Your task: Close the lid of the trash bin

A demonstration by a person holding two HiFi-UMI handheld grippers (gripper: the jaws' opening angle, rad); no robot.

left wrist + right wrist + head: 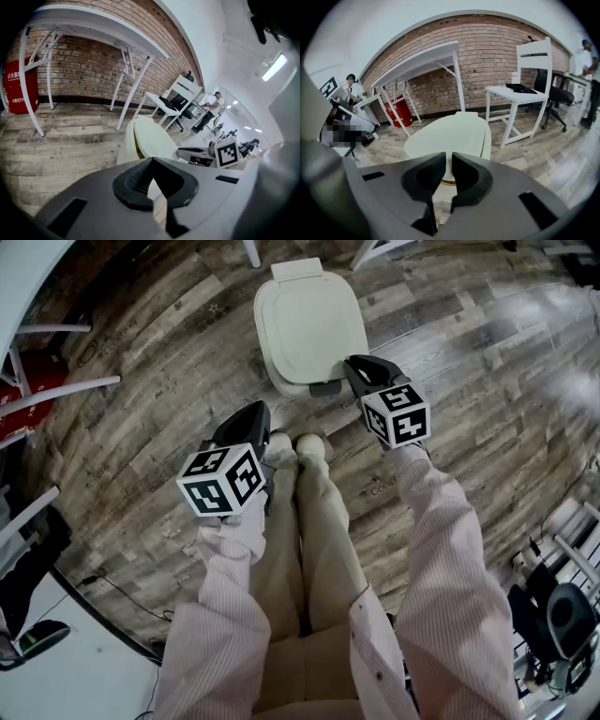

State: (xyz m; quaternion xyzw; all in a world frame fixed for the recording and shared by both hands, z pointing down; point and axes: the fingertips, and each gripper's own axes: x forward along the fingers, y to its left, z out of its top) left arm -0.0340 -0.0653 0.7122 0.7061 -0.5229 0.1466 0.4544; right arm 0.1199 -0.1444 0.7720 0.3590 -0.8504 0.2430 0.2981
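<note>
A pale green trash bin stands on the wooden floor, and its lid (309,324) tops it. In the left gripper view the lid (150,136) sits slightly raised, with a yellow gap under its left edge. My right gripper (356,367) hovers at the bin's near right corner; its jaws are drawn together to a thin slit, with nothing between them (448,159). It also shows beside the bin in the left gripper view (183,151). My left gripper (253,413) hangs nearer to me, left of the bin and above my shoes, with its tips meeting (151,161) and nothing held.
My shoes (295,446) stand just in front of the bin. White table frames (56,390) and a red box (23,381) are at the left, with a brick wall (497,61), a white table and a chair (520,93) behind the bin. Other people work in the distance.
</note>
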